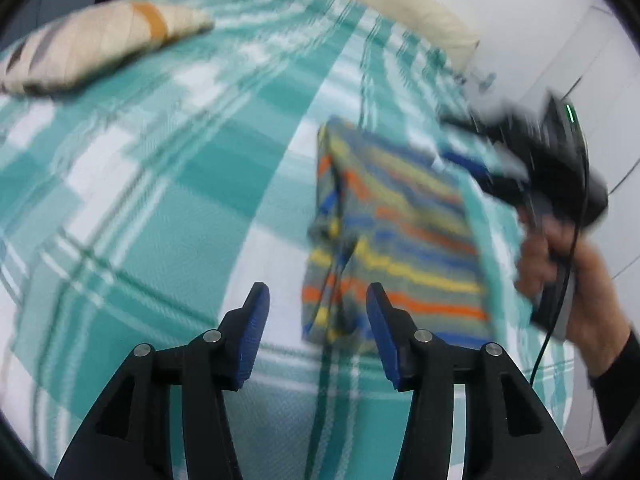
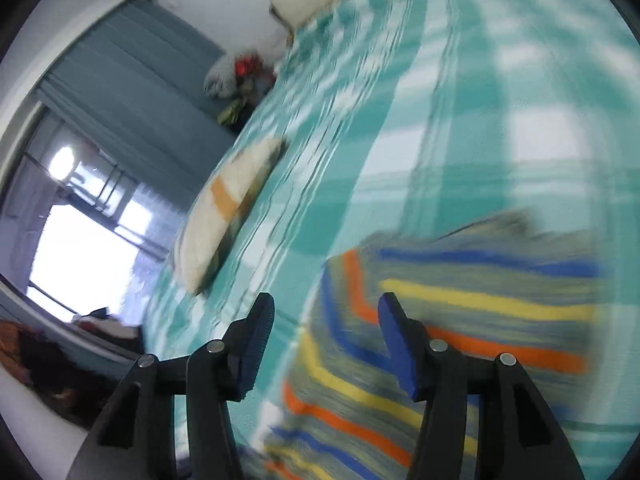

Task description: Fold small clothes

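A small garment of grey knitted cloth with blue, yellow and orange stripes (image 1: 396,236) lay folded into a rough rectangle on the bed covered with a teal and white checked blanket (image 1: 168,168). In the left wrist view its long axis ran from the near edge of the bed toward the far edge, where a long cream bolster (image 1: 400,4) lay against the wall, and the stripes crossed it sideways. One long side showed a doubled, folded edge. The left gripper (image 1: 316,328) stood with its jaws released and nothing between the blue pads; the garment lay just beyond them. The right gripper (image 2: 326,336), held by a hand (image 1: 576,280) in a dark sleeve, was also parted and empty, above the corner of the garment. A cream pillow with an orange band (image 1: 100,44) rested well apart, near the far corner. Between pillow and garment the blanket was wide and free. Both pictures were blurred.
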Tool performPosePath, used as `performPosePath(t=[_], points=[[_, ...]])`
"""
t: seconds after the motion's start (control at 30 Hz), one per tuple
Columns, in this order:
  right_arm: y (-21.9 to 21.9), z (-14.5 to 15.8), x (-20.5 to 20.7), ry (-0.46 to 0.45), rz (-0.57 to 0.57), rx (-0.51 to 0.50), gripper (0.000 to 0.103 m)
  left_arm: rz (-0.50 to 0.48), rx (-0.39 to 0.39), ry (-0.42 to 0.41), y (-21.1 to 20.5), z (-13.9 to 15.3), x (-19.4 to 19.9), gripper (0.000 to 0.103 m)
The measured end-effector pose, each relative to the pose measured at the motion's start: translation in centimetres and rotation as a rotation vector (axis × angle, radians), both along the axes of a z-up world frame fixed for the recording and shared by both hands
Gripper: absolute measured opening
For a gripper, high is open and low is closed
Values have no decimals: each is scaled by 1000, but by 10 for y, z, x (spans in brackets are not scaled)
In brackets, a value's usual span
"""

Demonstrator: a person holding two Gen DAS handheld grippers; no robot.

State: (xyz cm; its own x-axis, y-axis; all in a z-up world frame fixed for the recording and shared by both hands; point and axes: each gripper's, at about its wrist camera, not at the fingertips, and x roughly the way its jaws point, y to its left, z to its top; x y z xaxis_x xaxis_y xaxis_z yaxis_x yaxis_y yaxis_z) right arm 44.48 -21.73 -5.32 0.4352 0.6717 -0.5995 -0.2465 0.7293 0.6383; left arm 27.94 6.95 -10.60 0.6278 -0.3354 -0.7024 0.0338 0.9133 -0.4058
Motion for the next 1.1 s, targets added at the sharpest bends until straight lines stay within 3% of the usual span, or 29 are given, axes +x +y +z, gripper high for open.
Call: performPosePath(t=[0.07, 0.13, 0.2, 0.27, 0.37, 0.47, 0.53, 0.57, 0.63, 0.67, 0.7, 0.77, 0.9, 1.0, 1.03, 1.1], points=[[-27, 18, -26, -77, -31, -132, 53, -42, 0, -48, -4, 14, 0, 51], [-41, 24, -50, -119, -24, -239, 44, -142, -14, -95, -24, 26, 14, 47], [-50, 23, -80, -133, 18, -284, 32, -228, -24, -108, -43, 25, 32, 30], [-45, 16, -108, -136, 68, -292, 27, -241, 6, -64, -56, 8, 60, 14], [-26, -11, -136, -96, 162, -251, 20, -206, 55, 55, -54, -29, 78, 4], [-17, -73, -155, 22, 179, -351, 13, -215, 52, 93, -42, -54, 82, 2], [-29, -74, -164, -13, 135, -298, 12, -227, 97, 79, -45, -41, 74, 2], [-33, -71, -162, 14, 130, -281, 12, -232, 116, 72, -46, -33, 74, 5], [-42, -56, -156, 22, 111, -264, 12, -234, 112, 12, -46, -7, 64, 26], [-48, -46, -150, -3, 97, -266, 13, -231, 112, -28, -46, 3, 63, 46], [-53, -36, -142, -32, 83, -273, 14, -227, 119, -59, -48, 11, 63, 57], [-62, -19, -113, -76, 50, -296, 14, -235, 130, -82, -58, 21, 77, 57], [-64, -14, -43, -88, 2, -325, 14, -233, 198, -32, -75, -1, 130, 57], [-60, -39, 5, -31, -38, -367, 14, -204, 272, 51, -76, -35, 156, 57], [-60, -59, 19, 41, -54, -386, 12, -204, 277, 62, -74, -45, 160, 57], [-64, -83, 26, 95, -79, -354, 10, -210, 280, 34, -72, -49, 158, 59]])
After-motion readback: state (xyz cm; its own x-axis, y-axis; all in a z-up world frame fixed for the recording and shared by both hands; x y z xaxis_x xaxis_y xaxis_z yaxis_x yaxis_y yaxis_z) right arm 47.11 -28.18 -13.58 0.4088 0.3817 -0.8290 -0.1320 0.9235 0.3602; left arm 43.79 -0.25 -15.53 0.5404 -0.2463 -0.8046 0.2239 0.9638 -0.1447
